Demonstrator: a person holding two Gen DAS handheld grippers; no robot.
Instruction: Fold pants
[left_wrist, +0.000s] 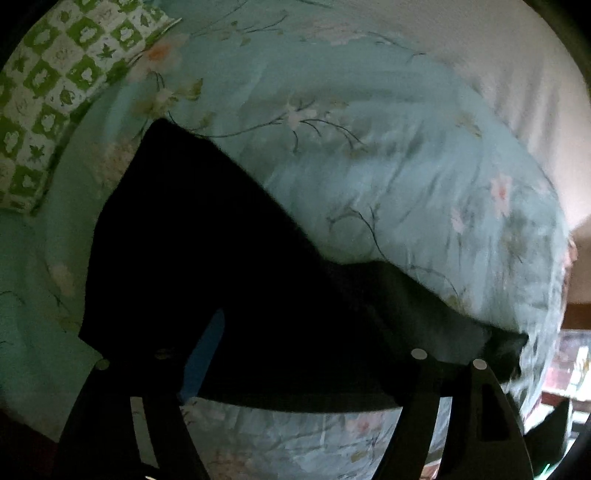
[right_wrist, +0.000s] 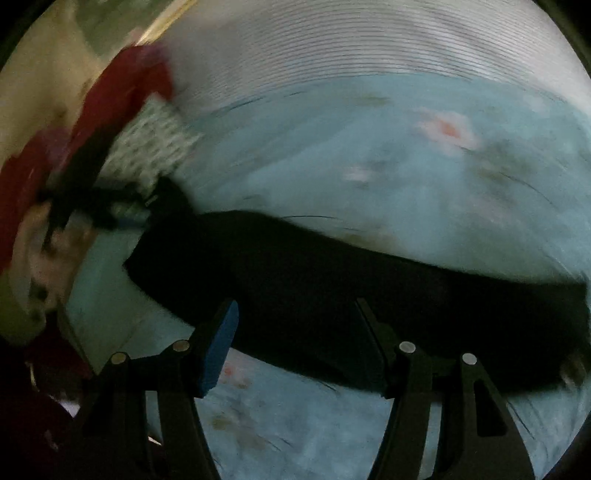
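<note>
left gripper (left_wrist: 295, 354): black angular fingers, round silver screws
right gripper (right_wrist: 295, 347): black fingers, silver screws, blue pad (right_wrist: 218, 350) on one finger

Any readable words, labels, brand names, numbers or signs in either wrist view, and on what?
None can be read.
black pants: no tag or label shows.
floral bedsheet: flower print only.
green checked pillow: leaf pattern only, no lettering.
Right wrist view: too motion-blurred to read anything.
Clutter at the right edge of the left wrist view: too small and blurred.
</note>
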